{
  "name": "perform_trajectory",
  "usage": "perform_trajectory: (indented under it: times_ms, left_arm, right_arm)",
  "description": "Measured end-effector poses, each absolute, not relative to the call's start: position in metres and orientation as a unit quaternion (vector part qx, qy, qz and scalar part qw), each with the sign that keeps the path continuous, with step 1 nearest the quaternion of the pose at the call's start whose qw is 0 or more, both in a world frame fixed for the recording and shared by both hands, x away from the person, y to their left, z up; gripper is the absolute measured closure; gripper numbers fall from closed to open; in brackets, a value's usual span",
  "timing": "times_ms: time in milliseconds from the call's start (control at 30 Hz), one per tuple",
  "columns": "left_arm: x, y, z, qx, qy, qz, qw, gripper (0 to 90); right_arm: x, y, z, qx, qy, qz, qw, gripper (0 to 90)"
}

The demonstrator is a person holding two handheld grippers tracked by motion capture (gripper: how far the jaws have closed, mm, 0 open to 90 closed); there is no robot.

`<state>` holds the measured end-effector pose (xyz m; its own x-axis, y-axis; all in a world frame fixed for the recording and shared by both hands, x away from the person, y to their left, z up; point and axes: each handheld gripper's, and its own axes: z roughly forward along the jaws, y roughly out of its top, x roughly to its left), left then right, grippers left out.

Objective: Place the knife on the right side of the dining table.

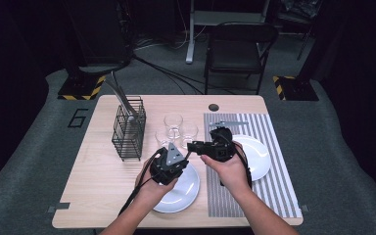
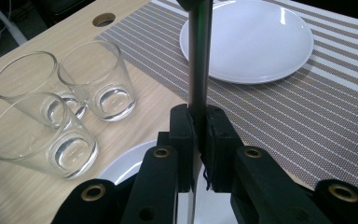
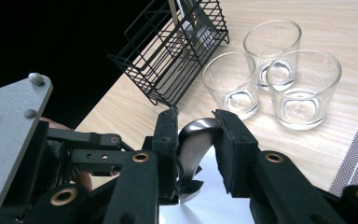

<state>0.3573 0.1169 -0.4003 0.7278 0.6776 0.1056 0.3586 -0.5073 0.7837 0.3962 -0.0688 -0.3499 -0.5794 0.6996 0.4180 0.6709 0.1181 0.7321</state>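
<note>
Plainly, the left hand-held gripper (image 2: 199,116) is clenched on the handle of a spoon (image 2: 199,56). The black pads pinch the steel stem from both sides, and the stem stands up out of the jaws. The right hand-held gripper (image 3: 196,121) has come in from the side and grasps the spoon's curved bowl end. Both pads seem to touch the shiny metal, though how firmly they press is hard to judge. So the spoon hangs in the air between the two tools, above the near white plate (image 1: 186,188) and clear of the worktop (image 1: 93,186).

The main risk seems to be the hand-over itself. The bowl is rounded, slick and wider at one point than another. A pinch on its edges could squeeze it out sideways once the left jaws let go. If the left tool releases before the right has a sure hold, the spoon would likely drop onto the plate beneath and clatter or bounce off.

If both pull while clamped, the spoon may twist in the pads and end up skewed for placing.

Three glass tumblers (image 2: 98,79) stand bunched just beyond the grippers, touching or nearly so. A swing of the long handle toward them could knock one over.

Farther off, the striped placemat (image 2: 284,121) with the second white plate (image 2: 247,39) and the wire cutlery basket (image 3: 177,56) look safely out of reach.
</note>
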Motion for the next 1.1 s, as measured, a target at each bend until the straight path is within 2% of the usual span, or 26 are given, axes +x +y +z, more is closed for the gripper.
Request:
perform_trajectory:
  times_ms: [333, 500, 800, 833, 1033, 1067, 1100]
  left_arm:
    - [0.359, 0.123, -0.399, 0.848, 0.295, 0.186, 0.400, 81.5]
    - [0.359, 0.128, -0.395, 0.846, 0.286, 0.163, 0.419, 74.0]
    - [0.357, 0.123, -0.396, 0.838, 0.294, 0.180, 0.423, 78.0]
    - [0.356, 0.122, -0.396, 0.838, 0.295, 0.188, 0.419, 81.3]
    - [0.355, 0.121, -0.397, 0.834, 0.299, 0.201, 0.418, 81.9]
    - [0.354, 0.120, -0.397, 0.836, 0.296, 0.210, 0.413, 81.9]
    - [0.354, 0.119, -0.397, 0.835, 0.299, 0.213, 0.410, 81.9]
  right_arm:
    - [0.397, -0.068, -0.349, 0.447, 0.752, 0.484, 0.006, 71.6]
    - [0.397, -0.071, -0.349, 0.433, 0.759, 0.486, -0.003, 72.0]
    - [0.398, -0.071, -0.353, 0.441, 0.752, 0.489, -0.021, 71.9]
    - [0.397, -0.069, -0.354, 0.441, 0.752, 0.489, -0.022, 71.4]
    - [0.397, -0.067, -0.354, 0.446, 0.748, 0.491, -0.018, 71.3]
    - [0.397, -0.066, -0.354, 0.449, 0.745, 0.493, -0.019, 67.5]
    - [0.397, -0.066, -0.354, 0.449, 0.745, 0.493, -0.019, 67.5]
